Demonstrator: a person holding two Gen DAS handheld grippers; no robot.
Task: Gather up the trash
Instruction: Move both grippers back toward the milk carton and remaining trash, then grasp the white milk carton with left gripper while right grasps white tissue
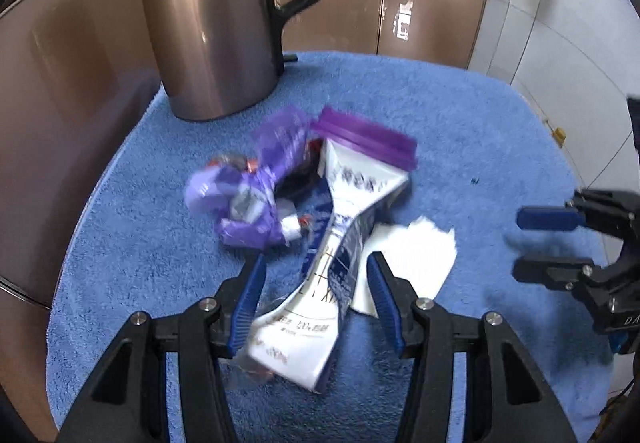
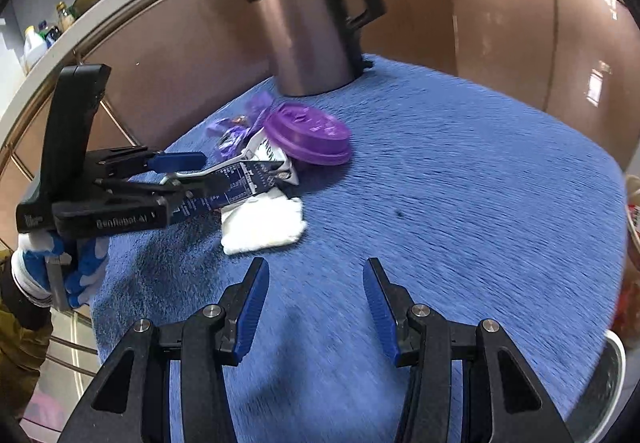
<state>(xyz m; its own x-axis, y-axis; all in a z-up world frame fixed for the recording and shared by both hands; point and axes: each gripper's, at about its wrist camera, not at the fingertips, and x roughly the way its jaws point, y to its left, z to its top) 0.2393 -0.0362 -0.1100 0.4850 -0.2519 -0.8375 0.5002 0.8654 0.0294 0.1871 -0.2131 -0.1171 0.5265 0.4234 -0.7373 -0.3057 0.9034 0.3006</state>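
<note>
A crushed white and blue milk carton (image 1: 320, 283) lies on the blue mat (image 1: 460, 123) between the open fingers of my left gripper (image 1: 316, 267); the pads stand apart from its sides. The carton also shows in the right wrist view (image 2: 240, 183). A purple lid (image 1: 364, 137) (image 2: 308, 137), crumpled purple wrappers (image 1: 244, 199) (image 2: 240, 127) and a white tissue (image 1: 412, 255) (image 2: 264, 223) lie beside it. My right gripper (image 2: 316, 275) is open and empty over bare mat; it shows at the right edge of the left wrist view (image 1: 536, 243).
A bronze electric kettle (image 1: 212, 23) (image 2: 308, 31) stands at the back of the mat. Brown cabinet doors (image 1: 432, 3) curve behind. A white-rimmed bin (image 2: 612, 375) sits at the lower right beyond the mat's edge.
</note>
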